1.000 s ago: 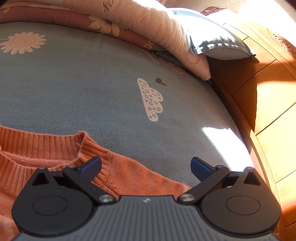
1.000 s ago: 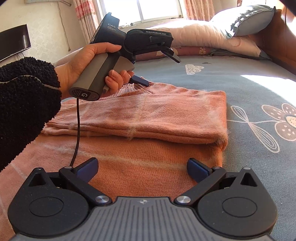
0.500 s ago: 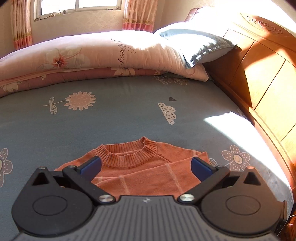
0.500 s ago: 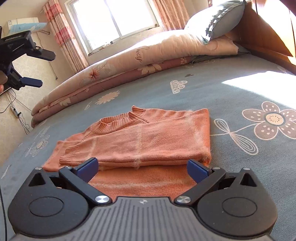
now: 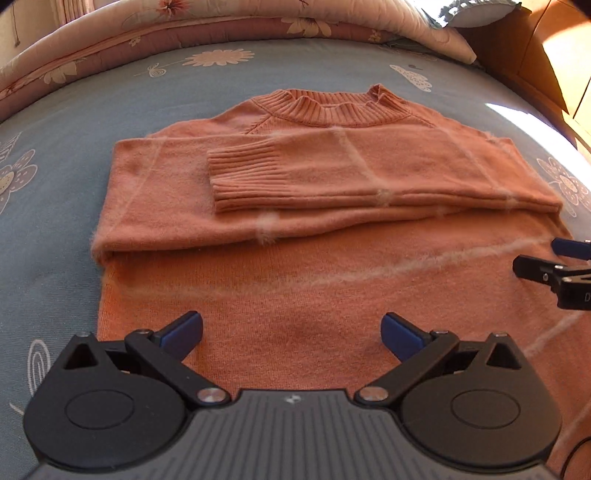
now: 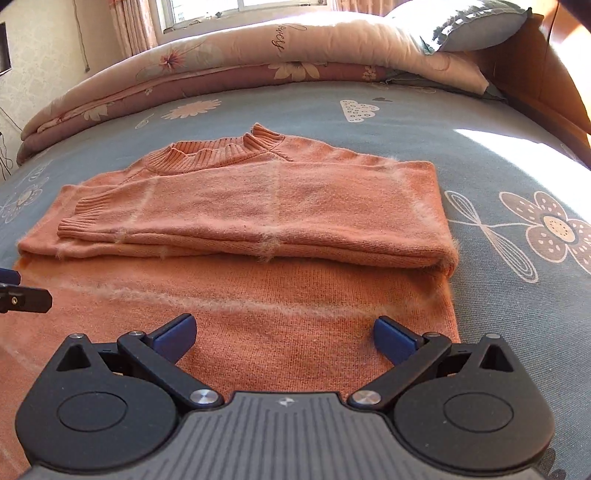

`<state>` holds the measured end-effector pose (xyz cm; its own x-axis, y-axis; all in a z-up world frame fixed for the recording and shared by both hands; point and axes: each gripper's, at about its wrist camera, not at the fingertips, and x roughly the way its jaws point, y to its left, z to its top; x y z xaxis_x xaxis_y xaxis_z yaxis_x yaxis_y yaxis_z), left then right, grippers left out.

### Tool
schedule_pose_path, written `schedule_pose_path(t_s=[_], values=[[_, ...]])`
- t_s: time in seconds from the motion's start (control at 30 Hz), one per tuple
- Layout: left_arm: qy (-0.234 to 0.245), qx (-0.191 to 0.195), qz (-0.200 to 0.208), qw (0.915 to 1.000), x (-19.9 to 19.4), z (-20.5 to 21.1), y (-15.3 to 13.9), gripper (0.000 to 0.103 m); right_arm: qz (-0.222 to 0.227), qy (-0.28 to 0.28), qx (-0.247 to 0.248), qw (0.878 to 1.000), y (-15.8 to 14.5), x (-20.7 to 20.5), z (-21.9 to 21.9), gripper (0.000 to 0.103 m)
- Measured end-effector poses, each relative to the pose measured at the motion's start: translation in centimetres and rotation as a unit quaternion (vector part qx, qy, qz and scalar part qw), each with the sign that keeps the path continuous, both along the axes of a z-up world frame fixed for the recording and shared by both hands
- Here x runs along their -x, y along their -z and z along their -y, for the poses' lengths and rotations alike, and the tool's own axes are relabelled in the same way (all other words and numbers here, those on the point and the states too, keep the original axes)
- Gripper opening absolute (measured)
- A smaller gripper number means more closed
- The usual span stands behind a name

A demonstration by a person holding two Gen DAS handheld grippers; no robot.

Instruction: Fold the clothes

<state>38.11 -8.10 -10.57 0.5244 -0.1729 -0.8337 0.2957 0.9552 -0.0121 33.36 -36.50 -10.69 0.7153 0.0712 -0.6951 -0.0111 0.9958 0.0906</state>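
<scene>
Both grippers had drawn back from the collar end within the second, now hovering low over the hem side. Left gripper [image 5: 291,328]: jaws wide apart, empty, above the lower body of the orange sweater [image 5: 314,206]. Sweater: flat on the bed sheet [image 5: 55,122], collar away, both sleeves crossed over the chest, ribbed cuff [image 5: 243,177] uppermost. Right gripper [image 6: 282,332]: jaws spread, empty, over the hem's right part. Judged step: taking the hem to fold toward the collar; each jaw should pinch a hem corner evenly, lifting together so the sleeves stay put. Surroundings: blue flowered sheet, rolled quilt [image 6: 221,62], pillow [image 6: 476,26], wooden headboard [image 6: 546,81], sunlit window.
</scene>
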Motion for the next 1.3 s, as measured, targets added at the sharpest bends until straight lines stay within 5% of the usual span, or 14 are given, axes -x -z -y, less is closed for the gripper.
schedule_pose_path(t_s=[0.37,0.83,1.07,1.3], values=[[0.006,0.015,0.035,0.9993,5.1,-2.0,0.0,0.102,-0.018,-0.006,0.024,1.000,0.4,0.9,-0.5,0.103],[-0.022,0.046,0.049,0.9975,16.4,-5.6,-0.1,0.102,-0.044,0.031,0.020,0.998,0.5,19.7,-4.8,0.103],[-0.013,0.033,0.099,0.9945,20.3,-5.9,1.0,0.102,-0.013,0.032,0.023,0.999,1.1,23.7,-5.5,0.103],[-0.017,0.040,0.110,0.9929,20.5,-6.0,1.1,0.102,-0.026,0.033,0.032,0.999,0.6,23.4,-5.8,0.103]])
